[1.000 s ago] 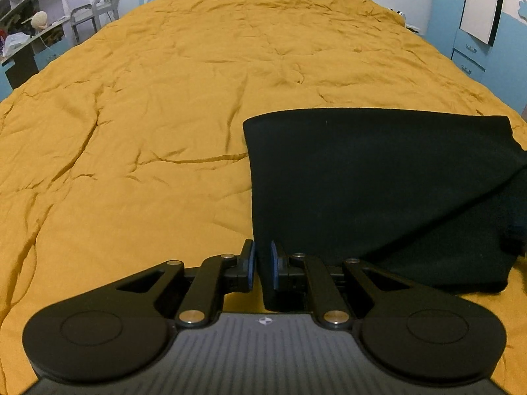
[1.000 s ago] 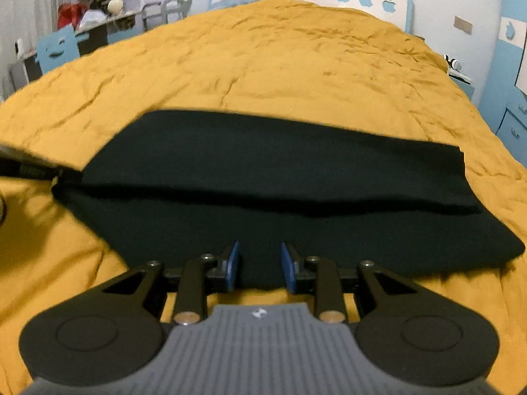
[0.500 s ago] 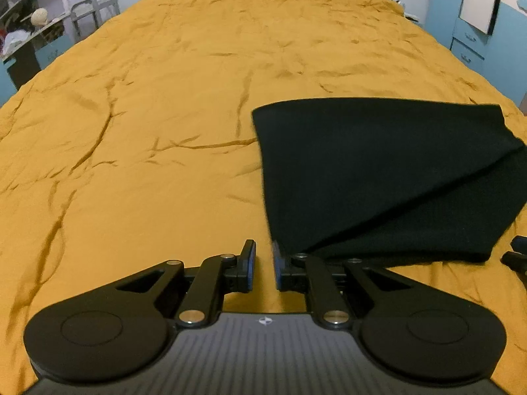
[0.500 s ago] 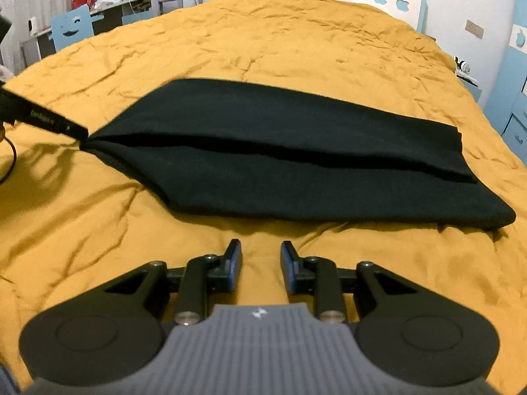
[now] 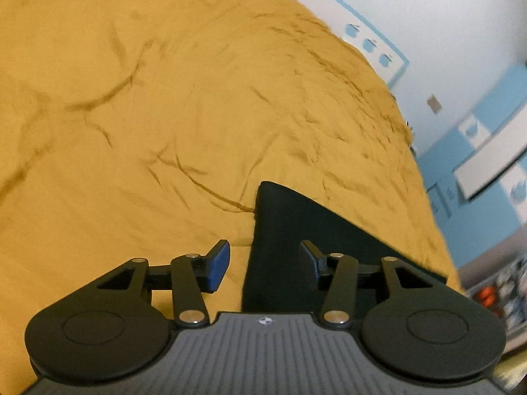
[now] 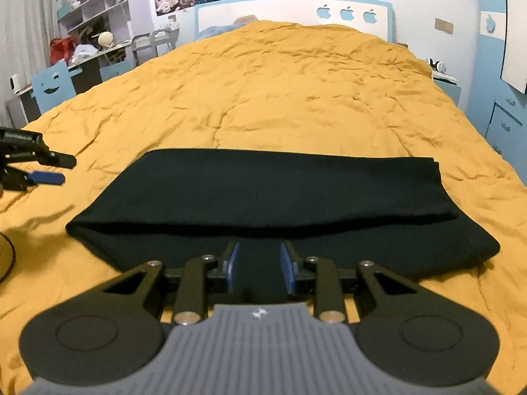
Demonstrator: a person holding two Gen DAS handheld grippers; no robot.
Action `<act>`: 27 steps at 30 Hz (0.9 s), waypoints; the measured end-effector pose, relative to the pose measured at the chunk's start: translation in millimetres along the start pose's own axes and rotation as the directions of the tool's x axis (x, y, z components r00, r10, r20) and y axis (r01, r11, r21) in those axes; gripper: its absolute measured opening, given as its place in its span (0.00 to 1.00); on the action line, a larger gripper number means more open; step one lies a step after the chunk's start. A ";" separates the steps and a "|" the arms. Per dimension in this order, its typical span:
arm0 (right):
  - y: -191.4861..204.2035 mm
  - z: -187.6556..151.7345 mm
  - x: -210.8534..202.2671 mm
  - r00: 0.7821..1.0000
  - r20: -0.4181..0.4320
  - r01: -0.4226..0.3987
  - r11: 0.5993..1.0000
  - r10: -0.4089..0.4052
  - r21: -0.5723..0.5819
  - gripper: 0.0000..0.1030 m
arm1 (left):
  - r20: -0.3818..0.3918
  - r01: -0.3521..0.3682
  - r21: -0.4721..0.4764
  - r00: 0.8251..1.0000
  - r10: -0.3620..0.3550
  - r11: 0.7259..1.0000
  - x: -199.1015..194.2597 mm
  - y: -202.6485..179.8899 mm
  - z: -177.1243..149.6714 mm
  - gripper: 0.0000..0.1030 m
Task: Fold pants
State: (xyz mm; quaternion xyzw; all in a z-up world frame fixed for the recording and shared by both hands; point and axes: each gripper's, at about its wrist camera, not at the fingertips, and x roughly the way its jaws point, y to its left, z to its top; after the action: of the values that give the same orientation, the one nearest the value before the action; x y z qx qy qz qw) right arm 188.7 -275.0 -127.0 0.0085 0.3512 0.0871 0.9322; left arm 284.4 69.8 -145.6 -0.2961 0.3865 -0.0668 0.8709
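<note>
The black pants [image 6: 280, 194] lie folded lengthwise on the yellow bedspread [image 6: 296, 92], a long flat band running left to right. My right gripper [image 6: 258, 266] is open and empty, over the near edge of the pants at their middle. My left gripper [image 5: 263, 263] is open wide and empty, at the left end of the pants [image 5: 296, 230]; one finger is over the bedspread [image 5: 164, 115], the other over the cloth. It also shows in the right wrist view [image 6: 49, 168], lifted off the bed, left of the pants' left end.
A blue headboard [image 6: 296, 10] stands at the far end of the bed. A desk with clutter, a blue chair [image 6: 52, 84] and shelves are on the left. Blue drawers [image 6: 507, 121] stand along the right wall.
My left gripper has opened wide, tilted, and swung over the pants' left end. My right gripper has moved forward over the pants' near edge and opened a little more.
</note>
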 end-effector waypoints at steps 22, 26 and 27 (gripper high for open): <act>-19.9 23.0 83.7 0.995 -0.098 0.005 1.000 -0.008 -0.031 0.06 | -0.079 0.064 -0.143 0.994 -0.076 0.988 58.5 17.1 -13.7 0.08; -25.6 27.9 76.2 0.998 -0.063 -0.013 1.000 0.012 -0.009 0.06 | -0.018 0.058 -0.070 0.998 -0.059 0.996 40.5 -11.1 -10.7 0.07; -27.9 29.8 72.5 0.998 -0.052 -0.017 1.000 0.017 -0.001 0.07 | -0.008 0.057 -0.052 0.998 -0.058 0.997 36.1 -20.0 -9.6 0.07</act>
State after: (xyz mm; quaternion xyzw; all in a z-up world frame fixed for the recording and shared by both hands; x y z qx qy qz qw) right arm 266.1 -288.9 -154.1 0.0087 0.3753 0.0952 0.9219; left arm 304.9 36.6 -162.2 -0.3292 0.3837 -0.0833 0.8588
